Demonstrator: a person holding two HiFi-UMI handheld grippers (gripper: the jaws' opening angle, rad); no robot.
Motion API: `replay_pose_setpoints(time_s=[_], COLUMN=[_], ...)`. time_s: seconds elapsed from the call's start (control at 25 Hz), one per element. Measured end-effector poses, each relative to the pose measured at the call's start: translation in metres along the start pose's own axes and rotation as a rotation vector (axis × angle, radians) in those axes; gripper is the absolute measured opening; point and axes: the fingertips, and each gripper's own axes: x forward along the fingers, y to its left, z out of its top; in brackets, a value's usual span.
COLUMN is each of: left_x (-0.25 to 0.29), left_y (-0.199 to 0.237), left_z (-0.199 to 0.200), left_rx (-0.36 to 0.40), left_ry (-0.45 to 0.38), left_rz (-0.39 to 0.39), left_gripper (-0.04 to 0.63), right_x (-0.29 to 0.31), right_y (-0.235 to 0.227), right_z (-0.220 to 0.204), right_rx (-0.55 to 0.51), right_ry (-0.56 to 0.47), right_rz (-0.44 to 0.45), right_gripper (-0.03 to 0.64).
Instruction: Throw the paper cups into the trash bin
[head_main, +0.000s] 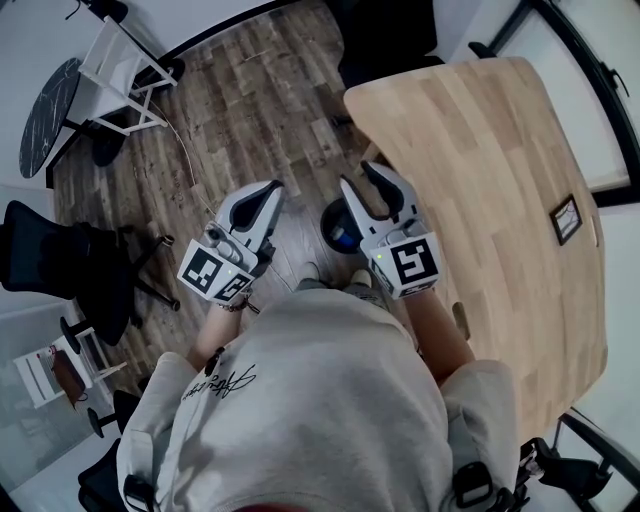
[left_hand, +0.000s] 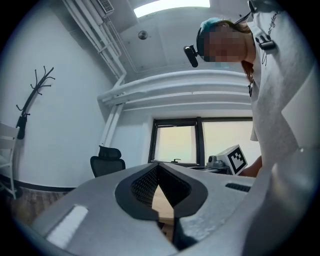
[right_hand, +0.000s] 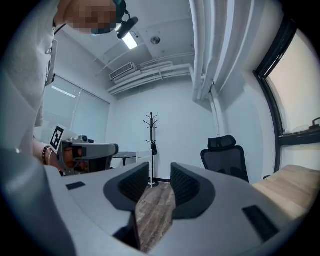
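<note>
At the far left a round table (head_main: 45, 115) and a white chair (head_main: 118, 68) stand on the wood floor (head_main: 260, 100), with a black chair (head_main: 55, 262) nearer to me. My left gripper (head_main: 268, 195) is held out over the floor, and its jaws are closed tip to tip on nothing. Its own camera shows only a sliver of pale wood below where the pads meet. Just to its right, down on the floor between my two grippers, sits the bin (head_main: 326, 222). It is dark and round, close against the near corner of the surface. Something blue shows inside it, but I cannot tell what it is. My right gripper (head_main: 362, 180) is above the bin in the head view, with its jaws a narrow way apart and empty and bare floor showing through the gap. Further right is the pale wooden surface (head_main: 490, 180), with a small dark frame (head_main: 566, 219) lying near its right edge
</note>
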Motion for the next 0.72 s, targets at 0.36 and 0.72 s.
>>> replay_pose_setpoints(time_s=[0.36,0.72], left_x=[-0.002,-0.003], left_y=[-0.007,-0.010], left_z=[0.001,0.004], left_rx=[0.034,0.048], left_ry=[0.005,0.002], left_rz=[-0.007,-0.004], left_gripper=[0.003,0.003], right_x=[-0.004,-0.008], right_y=[0.003,0.005], right_z=[0.011,0.020], right_rx=[-0.013,-0.008], right_ry=[-0.041,-0.084], right_rz=[-0.006,0.014], right_gripper=[0.056,0.009])
